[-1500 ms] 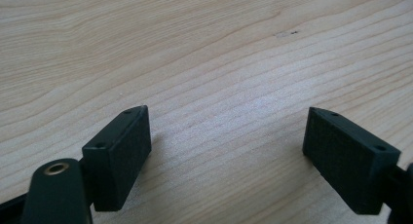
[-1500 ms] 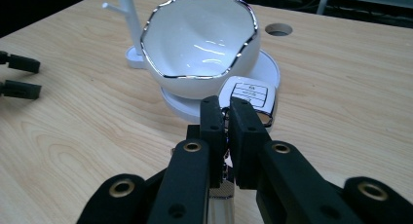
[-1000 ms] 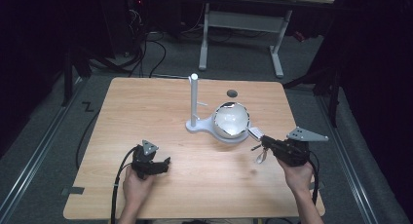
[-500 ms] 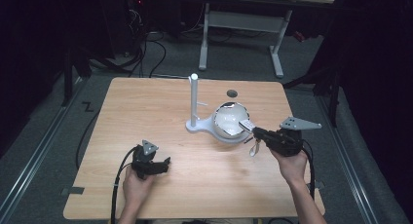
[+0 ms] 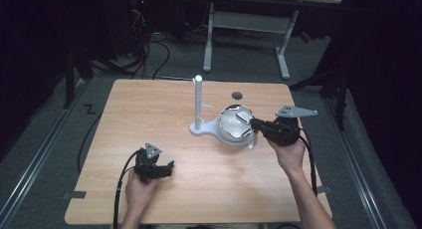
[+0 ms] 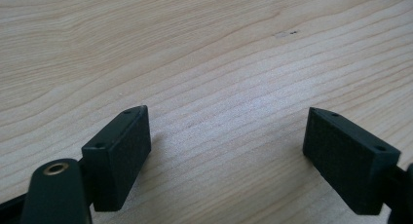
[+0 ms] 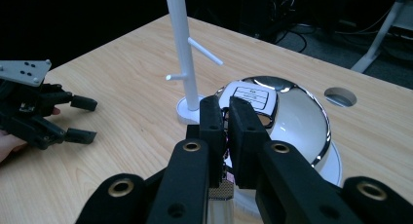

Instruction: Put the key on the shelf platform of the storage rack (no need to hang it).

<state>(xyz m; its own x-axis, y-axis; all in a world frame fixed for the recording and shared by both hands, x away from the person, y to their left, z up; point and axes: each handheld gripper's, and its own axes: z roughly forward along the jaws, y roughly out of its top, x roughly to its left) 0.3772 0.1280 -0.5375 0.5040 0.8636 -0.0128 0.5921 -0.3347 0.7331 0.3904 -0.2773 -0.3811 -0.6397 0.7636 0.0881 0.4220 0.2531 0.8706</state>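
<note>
My right tongs (image 7: 225,131) are closed on the rim of the shiny bowl (image 7: 292,112); my left tongs (image 6: 226,151) rest open over the table (image 6: 204,63).

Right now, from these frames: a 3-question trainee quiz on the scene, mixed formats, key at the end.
1. True or false: the left gripper has its jaws spread, with bare wooden table between them.
2. What are the right gripper's jaws closed on? A) the white stand's post B) something thin and partly hidden at the rim of the shiny metal bowl C) nothing
3. Fill in: the bowl lies upside down on the white stand's ____.

Key: 1 true. 2 B. 3 base.
</note>
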